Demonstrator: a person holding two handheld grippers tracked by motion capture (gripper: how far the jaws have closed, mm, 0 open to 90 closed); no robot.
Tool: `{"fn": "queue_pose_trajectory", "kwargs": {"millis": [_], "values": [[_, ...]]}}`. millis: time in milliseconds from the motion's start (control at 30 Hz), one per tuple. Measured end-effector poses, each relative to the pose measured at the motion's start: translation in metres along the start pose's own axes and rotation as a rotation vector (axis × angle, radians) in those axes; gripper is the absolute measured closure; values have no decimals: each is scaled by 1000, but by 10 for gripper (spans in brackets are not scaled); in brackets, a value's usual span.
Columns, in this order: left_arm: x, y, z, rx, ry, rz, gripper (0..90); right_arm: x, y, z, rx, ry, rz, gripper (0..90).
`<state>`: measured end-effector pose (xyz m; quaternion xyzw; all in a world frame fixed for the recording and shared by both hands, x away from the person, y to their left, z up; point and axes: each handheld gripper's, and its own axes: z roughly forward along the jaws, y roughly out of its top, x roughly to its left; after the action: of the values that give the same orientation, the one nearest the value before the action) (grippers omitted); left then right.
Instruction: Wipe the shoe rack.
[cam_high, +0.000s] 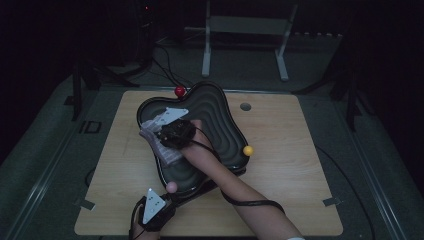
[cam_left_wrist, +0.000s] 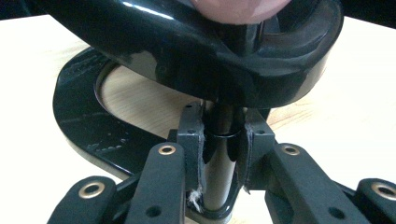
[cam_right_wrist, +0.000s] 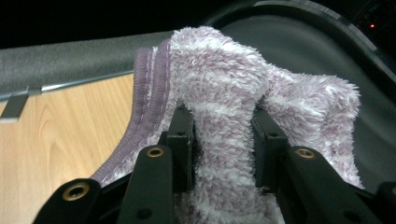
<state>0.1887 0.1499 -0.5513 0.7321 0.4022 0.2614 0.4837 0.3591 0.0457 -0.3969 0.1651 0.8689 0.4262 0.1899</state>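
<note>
The right gripper (cam_right_wrist: 222, 135) has its jaws clamped on a bunched fold of the fluffy lilac cloth (cam_right_wrist: 233, 88), pressed against the inside of the black wavy tray (cam_high: 220, 125), near its left wall. The left gripper (cam_left_wrist: 223, 154) has its jaws closed around the tray's upright black post (cam_left_wrist: 219, 172), just under the tray's near rim. The tray stands on the wooden tabletop (cam_high: 290, 165), with a red ball (cam_high: 179, 91) and a yellow ball (cam_high: 248, 150) at its rim.
</note>
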Motion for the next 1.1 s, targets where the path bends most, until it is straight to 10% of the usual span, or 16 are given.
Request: {"fn": "queue_pose_trajectory", "kwargs": {"millis": [1100], "values": [[-1,0,0,4,5,-1,741,47,-83,-49,16,119,-31,677]]}}
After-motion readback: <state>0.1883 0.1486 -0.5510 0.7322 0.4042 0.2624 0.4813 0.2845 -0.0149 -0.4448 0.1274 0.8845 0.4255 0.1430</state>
